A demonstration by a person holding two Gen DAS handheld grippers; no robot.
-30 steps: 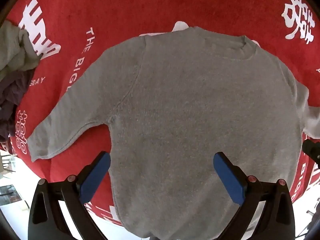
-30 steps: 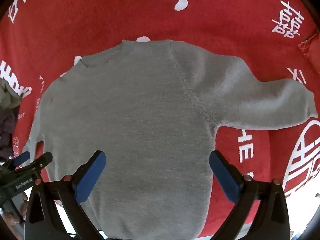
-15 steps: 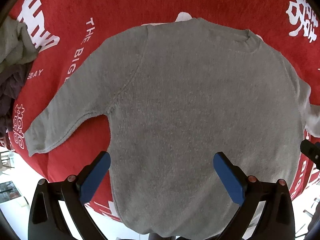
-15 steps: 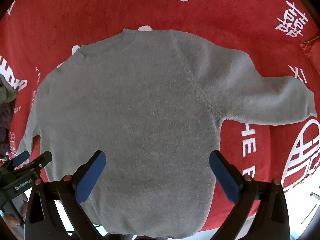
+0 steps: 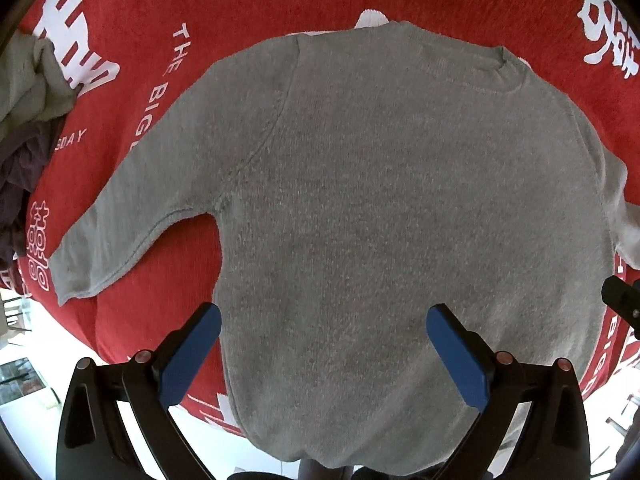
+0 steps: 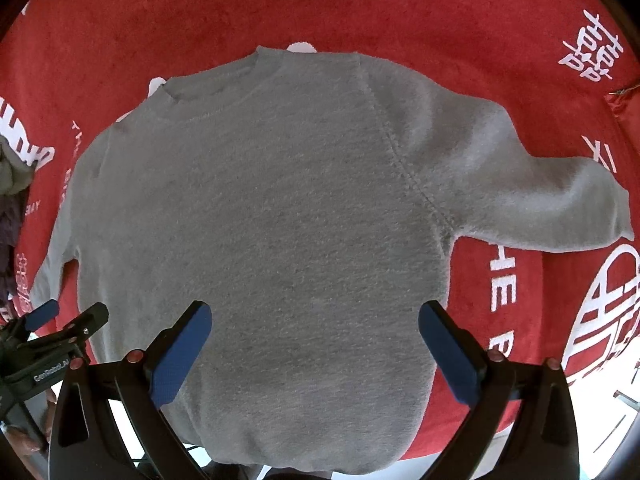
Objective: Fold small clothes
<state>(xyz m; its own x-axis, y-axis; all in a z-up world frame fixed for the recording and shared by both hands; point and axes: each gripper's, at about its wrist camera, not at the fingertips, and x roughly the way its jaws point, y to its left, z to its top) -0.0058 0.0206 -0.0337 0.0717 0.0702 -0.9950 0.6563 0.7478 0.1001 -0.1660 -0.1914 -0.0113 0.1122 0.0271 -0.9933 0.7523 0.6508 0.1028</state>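
sweater [image 5: 392,216] flat on red cloth [image 5: 280,4] | left gripper [image 5: 322,340] wide open | right gripper [image 6: 314,338] wide open too | clothes pile [image 5: 24,120] at 9 o'clock

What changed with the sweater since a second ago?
The gray sweater fills more of both views and sits slightly lower, so both open grippers, left and right, moved closer above it. Nothing was grabbed; the sweater still lies spread flat on the red cloth.

Gray sweater [image 5: 380,216] larger, nearer.
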